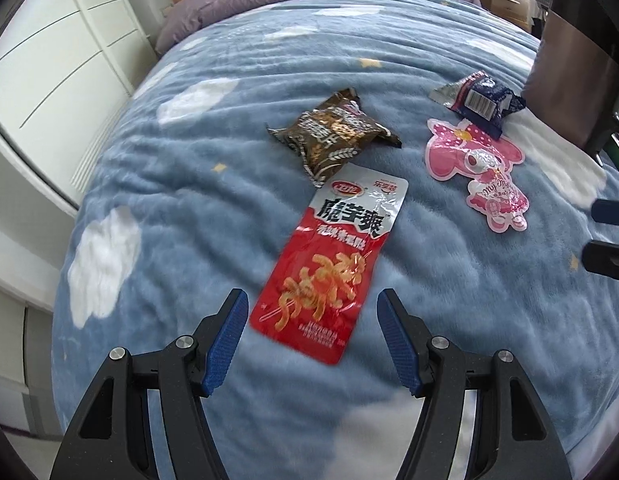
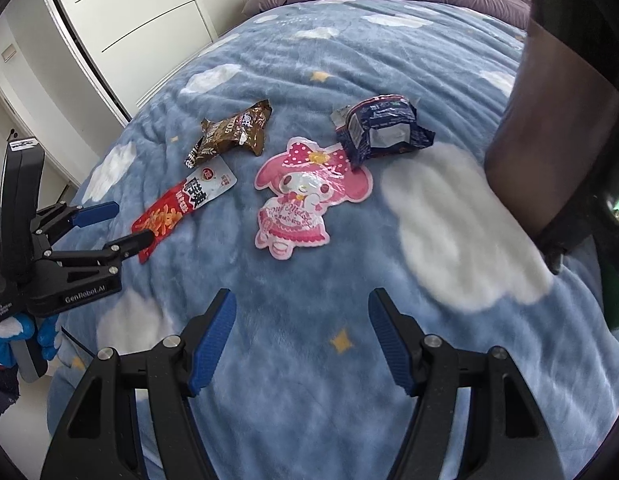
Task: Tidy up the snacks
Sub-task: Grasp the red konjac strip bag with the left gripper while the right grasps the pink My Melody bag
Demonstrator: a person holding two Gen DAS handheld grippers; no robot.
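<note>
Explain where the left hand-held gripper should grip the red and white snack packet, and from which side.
Grip the near short end of the red and white snack packet, coming from the left hand-held gripper side. It lies flat, lengthwise toward the open jaws, and its far end touches the brown snack packet.

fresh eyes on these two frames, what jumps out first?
Four snack packs on the blue cloud blanket. The pink character pouch lies mid-bed, with the navy wrapper overlapping its top edge. The red-and-silver packet lies just ahead of the left gripper, jaws open around its near end; a brown wrapper sits beyond it. The right gripper is open over bare blanket.
</note>
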